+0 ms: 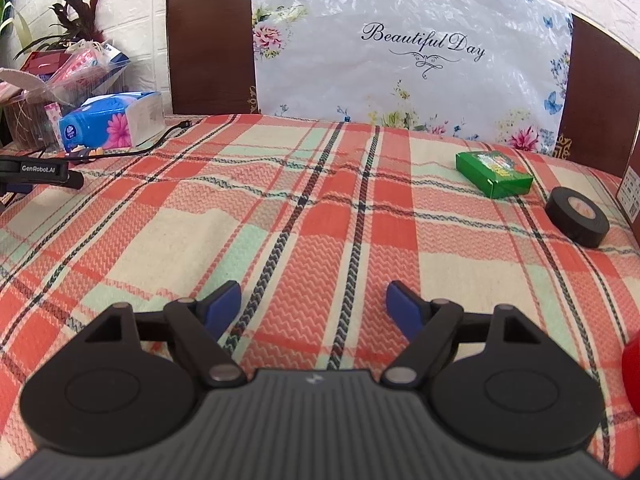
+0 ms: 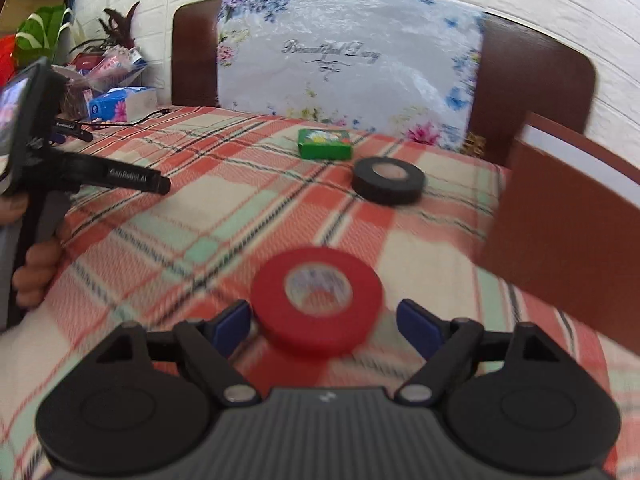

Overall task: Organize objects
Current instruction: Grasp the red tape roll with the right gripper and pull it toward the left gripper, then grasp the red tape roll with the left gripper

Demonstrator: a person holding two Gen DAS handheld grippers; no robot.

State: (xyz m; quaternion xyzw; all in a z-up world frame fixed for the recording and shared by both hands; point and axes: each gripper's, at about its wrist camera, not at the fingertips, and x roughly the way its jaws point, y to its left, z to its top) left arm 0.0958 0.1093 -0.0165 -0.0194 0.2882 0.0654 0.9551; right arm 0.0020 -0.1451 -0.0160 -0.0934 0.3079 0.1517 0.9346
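Observation:
A red tape roll [image 2: 316,300] lies flat on the plaid cloth between the open fingers of my right gripper [image 2: 324,320], not clamped. A sliver of it shows at the right edge of the left wrist view [image 1: 632,376]. A black tape roll [image 2: 388,180] [image 1: 576,216] lies farther back. A green box [image 2: 325,144] [image 1: 494,174] lies beyond it near the headboard. My left gripper [image 1: 314,304] is open and empty over bare cloth, left of these objects; it also shows at the left of the right wrist view [image 2: 160,184].
A brown box [image 2: 568,216] stands at the right, close to the red roll. A floral plastic package [image 1: 408,48] leans on the wooden headboard. A blue tissue pack [image 1: 112,120], a black cable [image 1: 140,148] and clutter sit at the back left.

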